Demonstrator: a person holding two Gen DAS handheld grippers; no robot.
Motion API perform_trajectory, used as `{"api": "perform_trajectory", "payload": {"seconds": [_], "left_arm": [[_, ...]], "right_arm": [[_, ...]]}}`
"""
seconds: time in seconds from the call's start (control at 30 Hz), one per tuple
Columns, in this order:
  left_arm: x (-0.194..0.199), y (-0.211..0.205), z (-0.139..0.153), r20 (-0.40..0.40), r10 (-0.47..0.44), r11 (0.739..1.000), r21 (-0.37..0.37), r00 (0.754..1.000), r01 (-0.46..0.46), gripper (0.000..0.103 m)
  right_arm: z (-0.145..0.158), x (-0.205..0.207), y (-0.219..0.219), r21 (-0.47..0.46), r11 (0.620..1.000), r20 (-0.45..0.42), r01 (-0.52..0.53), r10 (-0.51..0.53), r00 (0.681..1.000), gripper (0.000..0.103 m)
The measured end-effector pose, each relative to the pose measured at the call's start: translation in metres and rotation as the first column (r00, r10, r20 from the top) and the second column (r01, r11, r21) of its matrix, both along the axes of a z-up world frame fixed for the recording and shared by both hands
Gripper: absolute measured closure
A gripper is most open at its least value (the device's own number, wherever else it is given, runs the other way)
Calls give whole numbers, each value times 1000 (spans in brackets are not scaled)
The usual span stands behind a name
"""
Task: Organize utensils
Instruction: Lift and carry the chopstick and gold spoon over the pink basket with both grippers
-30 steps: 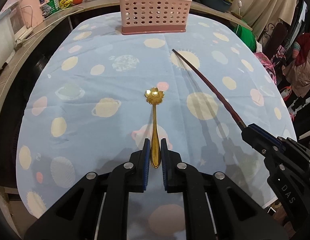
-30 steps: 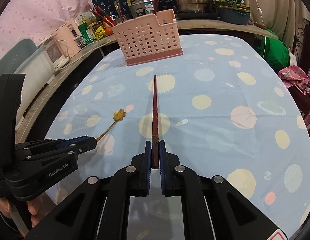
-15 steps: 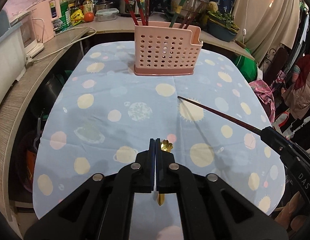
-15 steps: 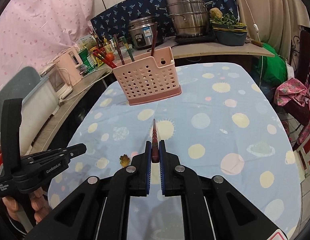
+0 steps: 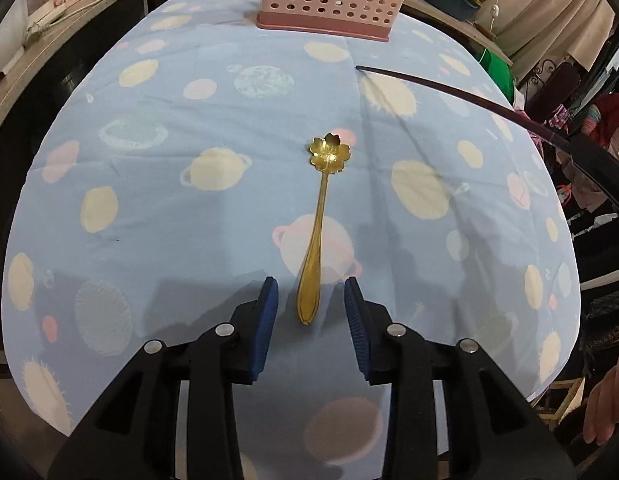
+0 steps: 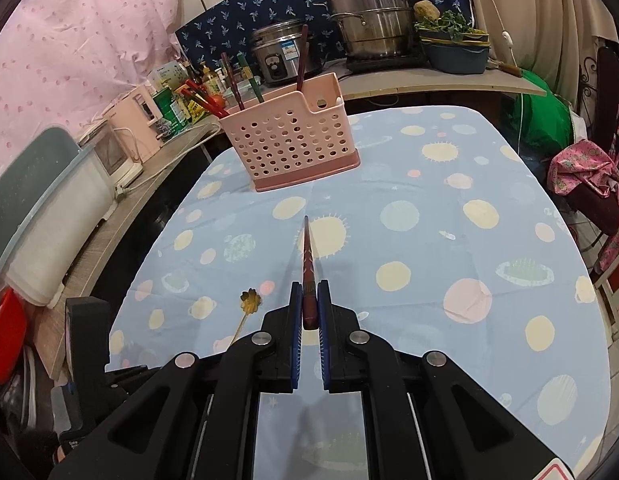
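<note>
While the tablecloth (image 5: pixel 157 208) is lying smooth under everything, we are working toward the pink caddy (image 6: pixel 287 140) standing at its far end, already holding several chopsticks and other long utensils. We are keeping our right gripper (image 6: pixel 309 312) clenched on one dark red chopstick (image 6: pixel 308 258), gripped near its thick end and raised clear of the cloth, its tip pointing toward the caddy. We are spreading our left gripper (image 5: pixel 311 304), its jaws opening with the handle end of the gold flower spoon (image 5: pixel 319 232) lying between them on the cloth, untouched by either pad.

We are judging that the spoon is the step in hand. To take it well, we are centring the handle between the blue pads (image 5: pixel 265 316), sinking until the pads are flanking the metal, then closing squarely across the handle's widest part. The spoon is thin and slick, so a shallow or skewed pinch is likely to let it slip or pivot.
</note>
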State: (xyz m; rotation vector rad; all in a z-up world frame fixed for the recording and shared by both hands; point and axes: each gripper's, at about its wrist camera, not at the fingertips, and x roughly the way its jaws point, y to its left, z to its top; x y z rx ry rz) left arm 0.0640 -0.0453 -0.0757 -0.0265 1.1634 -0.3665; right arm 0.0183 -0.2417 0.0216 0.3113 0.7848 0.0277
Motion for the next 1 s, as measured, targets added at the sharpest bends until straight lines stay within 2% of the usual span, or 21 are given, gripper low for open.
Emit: {"api": "perform_trajectory", "payload": {"seconds": [0.03,0.1,0.27,0.5,0.6,0.67,0.83,1.0], "left_arm": [[0,-1,0,1,-5,1000,5,1000,5,73],[1,-1,-1,-1,-4,1000,6,1000,4,93],[0,-1,7,20,-17,1000,7,1000,17,93],[6,11,48,101,19,999,-28,995,-17,93],[15,15,71,155,35,999,-41,987,-29,96],[23,17,86,196,41,998,-46,980,-32,102],[45,15,116,273,42,999,-44,961,-32,102],[72,8,153,333,36,999,-42,942,-24,102]], "right_arm": [[0,0,0,1,1000,-1,0,0,1000,96],[-1,-1,1,2,1000,-4,-1,1,1000,96],[-1,-1,2,1,1000,-6,-2,2,1000,96],[11,2,3,-9,1000,28,-1,1,1000,96],[20,6,3,-12,1000,51,0,0,999,96],[28,10,3,-13,1000,69,1,0,998,96],[49,24,-1,-4,1000,115,-1,1,993,96],[82,50,-15,18,1000,191,9,-13,982,96]]}}
